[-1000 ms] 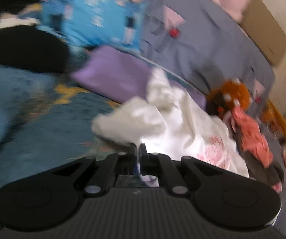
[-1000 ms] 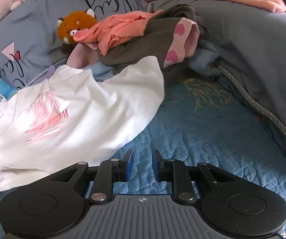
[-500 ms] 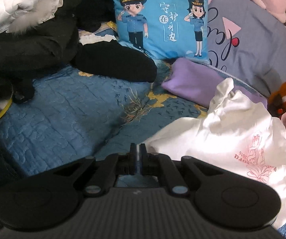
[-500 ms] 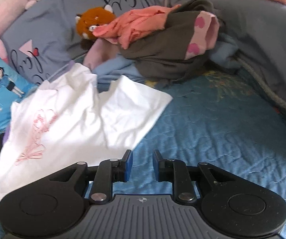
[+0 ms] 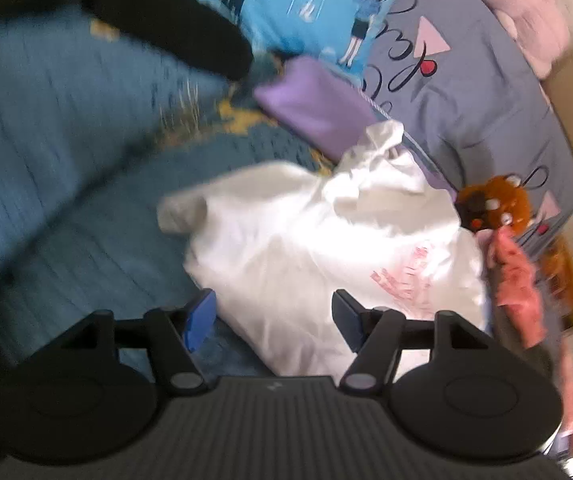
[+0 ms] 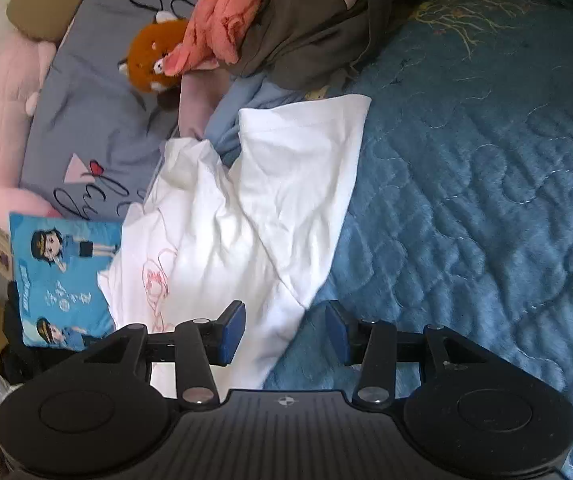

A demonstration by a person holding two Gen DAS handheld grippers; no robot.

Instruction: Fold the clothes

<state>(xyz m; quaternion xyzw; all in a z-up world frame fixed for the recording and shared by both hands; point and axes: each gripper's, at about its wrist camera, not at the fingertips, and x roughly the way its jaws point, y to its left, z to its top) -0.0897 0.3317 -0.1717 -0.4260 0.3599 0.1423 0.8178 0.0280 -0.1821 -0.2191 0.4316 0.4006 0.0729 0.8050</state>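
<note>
Cotton, limp and light: from my left gripper [image 5: 272, 318], jaws opening and empty, the white T-shirt [image 5: 326, 248] lies rumpled on the blue quilt [image 5: 66, 168]. My right gripper [image 6: 284, 330], also opening, straddles its hem corner, probably the best pinch.

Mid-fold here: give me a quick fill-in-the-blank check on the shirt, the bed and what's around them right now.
1. The white T-shirt lies crumpled on a quilted bedspread coloured ____.
2. The print on the shirt is drawn in ____ lines.
3. The plush toy beside the salmon garment has fur coloured ____.
4. The pads of the right gripper and left gripper are coloured ____.

Missing words: blue; pink; orange; blue
</note>
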